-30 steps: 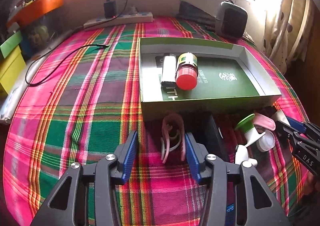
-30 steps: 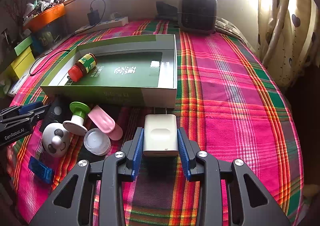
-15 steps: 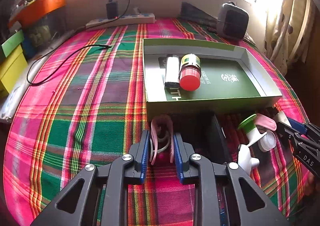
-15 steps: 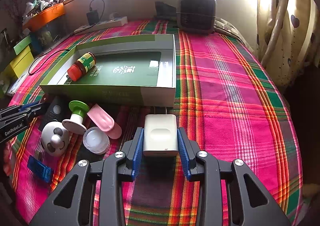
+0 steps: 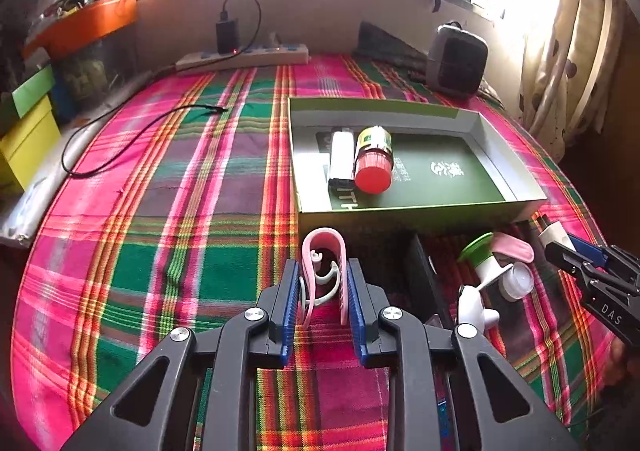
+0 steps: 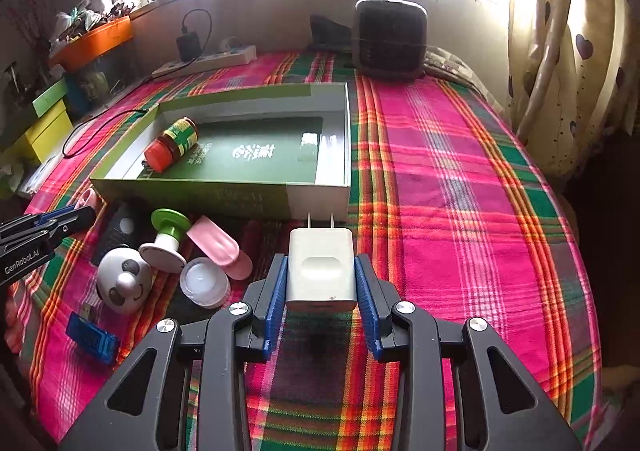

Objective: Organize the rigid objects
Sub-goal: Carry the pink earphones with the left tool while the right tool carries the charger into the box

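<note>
Pink clip [image 5: 323,271], one jar [image 5: 374,159], one lighter [image 5: 341,159]

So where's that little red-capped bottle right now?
The red-capped bottle lies on its side in the green box, left end, beside a white lighter.

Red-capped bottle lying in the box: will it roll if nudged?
Probably. The red-capped bottle lies on its side on the green box's smooth floor. The white lighter beside it may block rolling that way. Looks small, likely light.
</note>
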Demonstrator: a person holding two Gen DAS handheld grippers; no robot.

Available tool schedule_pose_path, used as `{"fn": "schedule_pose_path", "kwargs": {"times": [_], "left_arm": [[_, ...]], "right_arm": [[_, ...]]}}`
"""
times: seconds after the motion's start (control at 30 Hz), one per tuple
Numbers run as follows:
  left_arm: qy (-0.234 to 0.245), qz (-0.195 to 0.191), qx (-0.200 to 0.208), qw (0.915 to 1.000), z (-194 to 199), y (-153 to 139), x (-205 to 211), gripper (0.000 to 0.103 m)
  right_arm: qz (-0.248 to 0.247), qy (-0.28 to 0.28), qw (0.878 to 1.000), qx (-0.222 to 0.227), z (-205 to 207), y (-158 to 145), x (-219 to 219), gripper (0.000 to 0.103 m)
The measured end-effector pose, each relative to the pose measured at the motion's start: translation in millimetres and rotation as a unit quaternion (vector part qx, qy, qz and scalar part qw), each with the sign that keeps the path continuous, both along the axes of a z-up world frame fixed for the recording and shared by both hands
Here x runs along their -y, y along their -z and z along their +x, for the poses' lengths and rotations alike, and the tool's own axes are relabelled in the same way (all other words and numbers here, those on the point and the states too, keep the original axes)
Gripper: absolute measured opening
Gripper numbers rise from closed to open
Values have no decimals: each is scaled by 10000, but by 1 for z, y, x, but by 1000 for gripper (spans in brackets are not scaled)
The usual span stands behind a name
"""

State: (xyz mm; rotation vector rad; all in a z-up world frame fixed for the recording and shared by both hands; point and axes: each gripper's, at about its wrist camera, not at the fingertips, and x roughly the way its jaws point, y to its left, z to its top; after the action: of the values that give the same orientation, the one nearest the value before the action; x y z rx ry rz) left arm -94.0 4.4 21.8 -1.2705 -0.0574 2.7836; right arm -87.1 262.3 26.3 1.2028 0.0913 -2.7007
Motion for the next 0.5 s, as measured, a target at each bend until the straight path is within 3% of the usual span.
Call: {"fn": "schedule_pose_path", "kwargs": {"times": [0.5], "left_arm": [[142,190,-387,9990,-16,-34,3,22]], "right_arm": [[-116,-123,9992,-364,-13,-36,13,35]]}}
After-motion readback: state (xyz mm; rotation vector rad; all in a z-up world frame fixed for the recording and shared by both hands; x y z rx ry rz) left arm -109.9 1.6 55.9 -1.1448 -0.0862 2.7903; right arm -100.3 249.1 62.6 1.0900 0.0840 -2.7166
